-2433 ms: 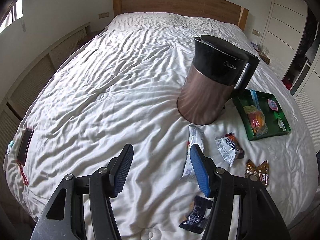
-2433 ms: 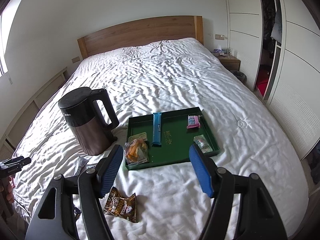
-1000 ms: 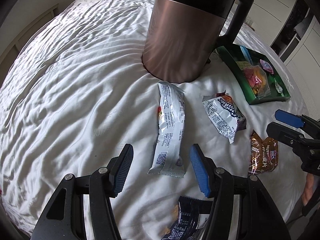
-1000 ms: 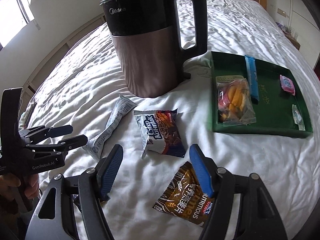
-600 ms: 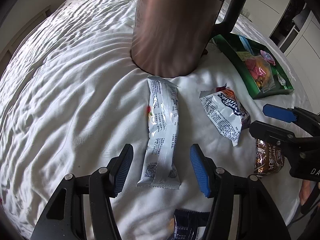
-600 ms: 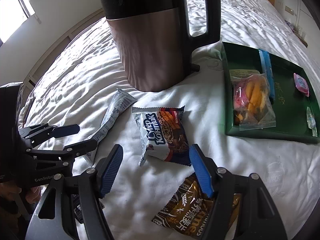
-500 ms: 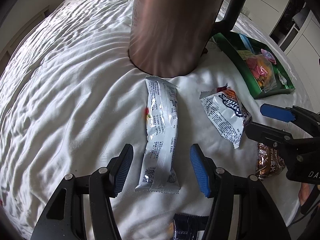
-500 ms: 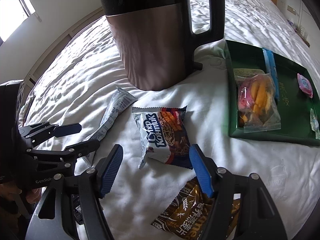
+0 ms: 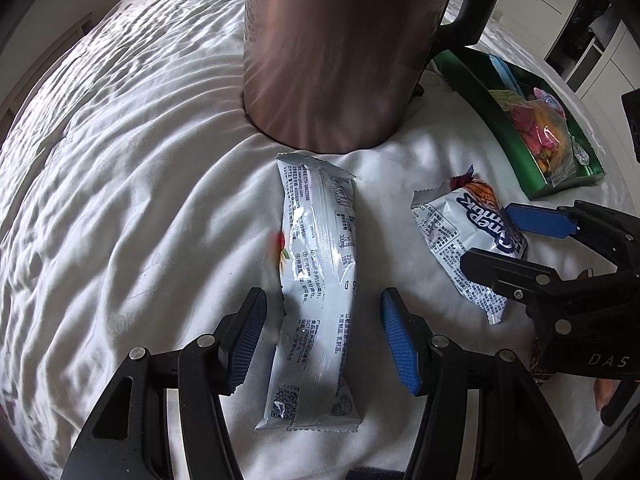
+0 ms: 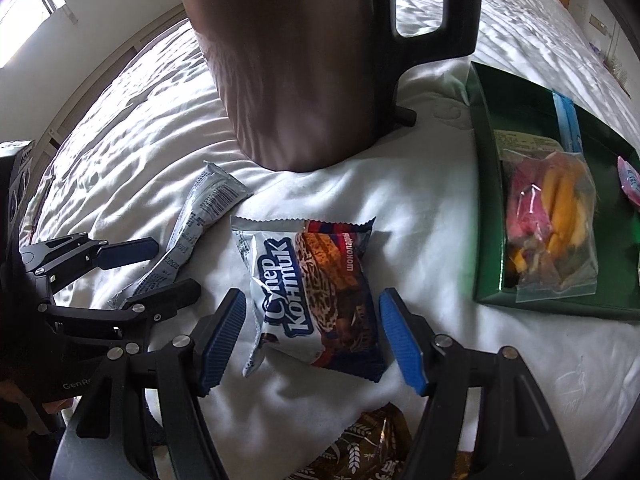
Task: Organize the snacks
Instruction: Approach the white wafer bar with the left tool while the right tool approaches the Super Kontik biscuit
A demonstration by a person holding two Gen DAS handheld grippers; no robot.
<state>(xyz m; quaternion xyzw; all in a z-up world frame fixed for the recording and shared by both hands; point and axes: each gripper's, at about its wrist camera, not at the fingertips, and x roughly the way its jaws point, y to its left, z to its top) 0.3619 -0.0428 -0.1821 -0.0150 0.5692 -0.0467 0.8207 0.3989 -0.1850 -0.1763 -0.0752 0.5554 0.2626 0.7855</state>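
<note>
A long silver snack packet (image 9: 318, 280) lies on the white bed sheet, its near half between the blue pads of my left gripper (image 9: 322, 336), which stands open and does not touch it. The same packet (image 10: 200, 236) shows in the right wrist view, beside the left gripper (image 10: 156, 272). A white and brown wafer packet (image 10: 316, 300) lies between the pads of my open right gripper (image 10: 310, 338), untouched. In the left wrist view that wafer packet (image 9: 468, 240) lies under the right gripper (image 9: 516, 240). A brown wheat-print packet (image 10: 368, 444) lies close to the camera.
A copper and black kettle (image 9: 340, 52) stands just beyond the packets, also seen as the kettle (image 10: 312, 64) in the right wrist view. A green tray (image 10: 492, 216) to the right holds a clear bag of dried fruit (image 10: 548, 220), a blue stick and a pink sweet.
Both grippers have come down and forward toward the bed. The silver packet now lies between the left pads and the wafer packet between the right pads. Neither gripper's opening has changed.
</note>
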